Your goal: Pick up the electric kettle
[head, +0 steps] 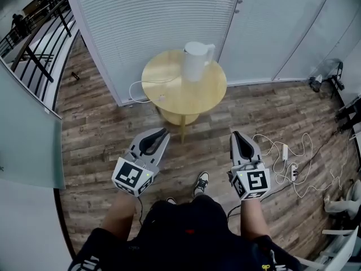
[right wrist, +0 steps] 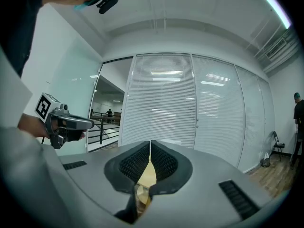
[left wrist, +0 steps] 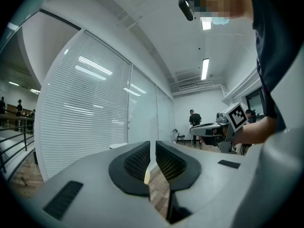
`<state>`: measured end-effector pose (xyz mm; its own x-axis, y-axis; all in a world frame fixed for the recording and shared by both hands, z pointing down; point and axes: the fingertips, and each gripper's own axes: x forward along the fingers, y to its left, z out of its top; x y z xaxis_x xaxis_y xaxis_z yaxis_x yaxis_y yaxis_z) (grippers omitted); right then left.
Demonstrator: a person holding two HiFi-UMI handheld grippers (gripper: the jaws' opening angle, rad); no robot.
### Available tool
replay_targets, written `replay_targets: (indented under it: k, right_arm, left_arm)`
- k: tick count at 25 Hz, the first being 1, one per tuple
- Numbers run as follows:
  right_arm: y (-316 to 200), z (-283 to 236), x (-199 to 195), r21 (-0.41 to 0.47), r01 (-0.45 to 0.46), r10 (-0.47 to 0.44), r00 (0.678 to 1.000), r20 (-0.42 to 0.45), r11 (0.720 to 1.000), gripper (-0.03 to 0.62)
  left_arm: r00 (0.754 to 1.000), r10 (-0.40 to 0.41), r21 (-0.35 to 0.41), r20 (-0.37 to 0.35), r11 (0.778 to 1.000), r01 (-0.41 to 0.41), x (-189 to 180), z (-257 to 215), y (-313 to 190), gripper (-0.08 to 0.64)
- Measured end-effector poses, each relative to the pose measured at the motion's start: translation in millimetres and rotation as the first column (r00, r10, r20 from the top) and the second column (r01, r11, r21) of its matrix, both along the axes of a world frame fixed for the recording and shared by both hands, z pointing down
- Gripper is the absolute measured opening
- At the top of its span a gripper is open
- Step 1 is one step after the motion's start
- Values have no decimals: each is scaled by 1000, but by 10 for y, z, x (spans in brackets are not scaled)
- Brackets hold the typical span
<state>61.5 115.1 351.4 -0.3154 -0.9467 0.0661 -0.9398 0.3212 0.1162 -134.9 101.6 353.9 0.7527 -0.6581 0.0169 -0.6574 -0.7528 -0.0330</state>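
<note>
Low in your head view, both tools are empty: your left gripper (head: 163,133) has its jaws drawn together, only a hairline slit between the black ribbed pads, and your right gripper (head: 237,135) has its jaws fully closed, pad against pad. Neither touches anything. Well apart from them, the electric kettle (head: 196,62) stands upright near the far edge of a round table (head: 169,92) of pale yellow wood. It is a smooth white cylinder with a handle at its upper right. A thin white cord (head: 135,85) trails off the table's left edge over the grey-brown plank floor (head: 96,134)
</note>
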Motion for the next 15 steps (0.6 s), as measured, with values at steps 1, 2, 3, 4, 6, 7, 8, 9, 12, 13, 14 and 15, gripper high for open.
replay_targets:
  k: [1, 2, 3, 4, 6, 7, 8, 9, 12, 13, 14, 15]
  right_arm:
    - [-81, 0, 9, 0, 11, -11, 1000, 2, 1000, 28]
    - [-165, 5, 24, -1, 21, -21, 1000, 3, 1000, 28]
    - [-250, 12, 47, -3, 30, -30, 1000, 1, 1000, 28]
    - [-336, 17, 79, -6, 39, -39, 999, -2, 999, 28]
    - [-516, 17, 175, -9, 53, -53, 999, -6, 999, 28]
    - [-612, 16, 239, -11, 58, -58, 998, -4, 998, 28]
    - [-713, 15, 308, -12, 63, -63, 998, 0, 998, 28]
    - [-815, 13, 376, -11, 67, -67, 998, 4, 998, 28]
    - [-1102, 41, 569, -15, 82, -82, 997, 13, 997, 28]
    - [-1190, 58, 640, -19, 87, -86, 996, 15, 996, 28]
    - [-1274, 72, 715, -22, 92, -91, 996, 16, 996, 28]
    - [-1356, 86, 796, -25, 96, -96, 995, 16, 995, 28]
  left_arm:
    - [1000, 5, 4, -2, 1000, -5, 34, -13, -59, 52]
    - [1000, 9, 8, -6, 1000, -9, 70, -27, -119, 52]
    - [1000, 12, 12, -11, 1000, -12, 107, -41, -181, 52]
    - [1000, 10, 15, -15, 1000, -10, 149, -52, -248, 52]
    - [1000, 0, 22, -13, 1000, 1, 265, -73, -393, 52]
    - [1000, -6, 25, -8, 1000, 6, 335, -83, -469, 52]
    - [1000, -12, 28, -3, 1000, 12, 405, -94, -550, 52]
    - [1000, -18, 28, 1, 999, 18, 470, -102, -636, 52]
    - [999, -45, 21, 8, 999, 44, 636, -111, -916, 52]
    - [999, -54, 16, 8, 998, 54, 693, -111, -1005, 52]
    - [998, -61, 11, 6, 998, 61, 758, -110, -1088, 52]
    - [998, -68, 7, 4, 998, 68, 827, -109, -1165, 52]
